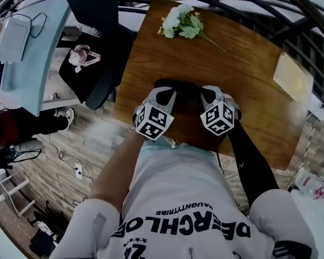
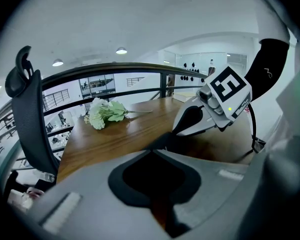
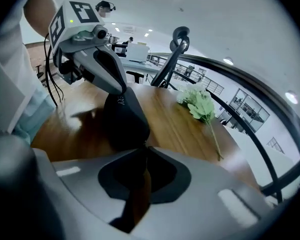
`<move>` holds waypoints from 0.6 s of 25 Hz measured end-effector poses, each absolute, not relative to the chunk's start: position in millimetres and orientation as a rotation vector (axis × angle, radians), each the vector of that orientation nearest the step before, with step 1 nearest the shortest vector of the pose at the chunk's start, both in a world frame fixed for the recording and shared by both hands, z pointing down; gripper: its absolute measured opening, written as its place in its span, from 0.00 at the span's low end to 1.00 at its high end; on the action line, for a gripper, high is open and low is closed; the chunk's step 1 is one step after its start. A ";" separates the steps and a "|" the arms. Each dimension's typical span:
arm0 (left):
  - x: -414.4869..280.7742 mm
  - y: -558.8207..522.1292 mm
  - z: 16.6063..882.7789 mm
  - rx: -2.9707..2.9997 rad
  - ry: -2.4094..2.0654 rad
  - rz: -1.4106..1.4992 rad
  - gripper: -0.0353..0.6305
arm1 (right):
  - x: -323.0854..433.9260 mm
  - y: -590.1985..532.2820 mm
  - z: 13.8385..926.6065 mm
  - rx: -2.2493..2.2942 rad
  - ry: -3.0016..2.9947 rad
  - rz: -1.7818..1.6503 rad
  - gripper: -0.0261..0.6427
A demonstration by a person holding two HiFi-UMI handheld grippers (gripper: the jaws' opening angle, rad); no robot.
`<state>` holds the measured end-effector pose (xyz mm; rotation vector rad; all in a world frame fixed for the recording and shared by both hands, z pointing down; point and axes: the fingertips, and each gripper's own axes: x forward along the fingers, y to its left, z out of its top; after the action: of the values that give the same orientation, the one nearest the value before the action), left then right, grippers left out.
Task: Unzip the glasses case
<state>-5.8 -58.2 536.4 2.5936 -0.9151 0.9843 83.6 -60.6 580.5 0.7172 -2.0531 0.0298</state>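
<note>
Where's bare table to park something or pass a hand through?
Free: the wide band between the flowers and the glasses case; the stretch right of the case up to the pale flat pad; the left strip of the table. Crowded: near centre, where left gripper and right gripper meet at the case.

Wood table [image 1: 248, 74] w/ black glasses case [image 1: 178, 86], white flower bunch [image 1: 181, 21], pale pad [image 1: 292, 75] at edge.

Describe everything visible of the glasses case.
The glasses case is black, rounded and matte, with faint pale lettering on top. It lies on the wooden table near the person's edge. The shut left gripper touches one end, the shut right gripper the other. Its zip cannot be made out.
</note>
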 end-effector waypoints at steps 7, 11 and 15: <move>-6.0 -58.5 535.3 2.589 -0.915 0.969 0.06 | 77.8 -71.7 580.7 0.534 -2.045 -0.120 0.09; -6.0 -58.7 536.0 2.584 -0.916 0.959 0.06 | 73.6 -79.6 583.3 0.447 -2.017 -0.198 0.10; -6.6 -59.3 534.5 2.584 -0.920 0.953 0.06 | 69.5 -85.6 585.6 0.408 -1.974 -0.258 0.10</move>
<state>-6.6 -59.3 534.5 2.5838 -0.9201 0.9525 69.5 -85.6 585.6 0.4084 -1.9740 -0.2582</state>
